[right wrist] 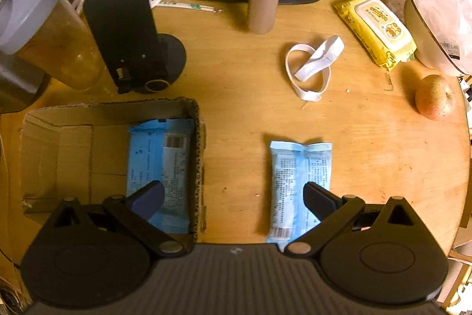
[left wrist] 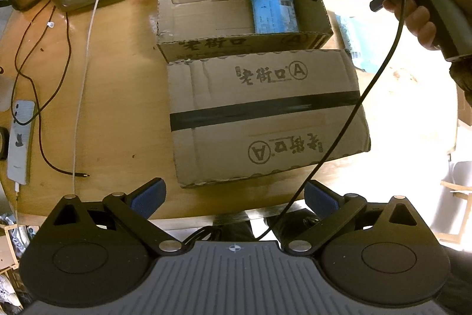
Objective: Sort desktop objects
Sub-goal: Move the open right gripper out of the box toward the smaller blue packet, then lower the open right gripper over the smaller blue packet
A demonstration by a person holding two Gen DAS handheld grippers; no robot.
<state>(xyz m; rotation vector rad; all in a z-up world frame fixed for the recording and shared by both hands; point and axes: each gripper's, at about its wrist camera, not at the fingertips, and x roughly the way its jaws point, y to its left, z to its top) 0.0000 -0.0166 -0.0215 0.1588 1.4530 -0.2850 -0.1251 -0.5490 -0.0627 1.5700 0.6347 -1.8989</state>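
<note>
Left wrist: left tongs (left wrist: 234,194) apart, nothing between them, at worktop (left wrist: 118,114) near edge. Closed carton (left wrist: 265,117) ahead, stamped "老街口 A". Open carton (left wrist: 236,16) beyond holds one blue packet (left wrist: 274,15), long axis near-far.

Right wrist: right tongs (right wrist: 233,197) apart, straddling the open carton's right wall. Second blue packet (right wrist: 295,185) flat on worktop right of it, long axis near-far, barcode end nearest. Yellow wipes pack (right wrist: 376,30) far right; apple (right wrist: 435,96) at right edge.

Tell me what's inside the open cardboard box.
One blue packet lies flat in the open cardboard box, against one side wall. The right gripper covers the box's near corner, so anything there is hidden.
</note>
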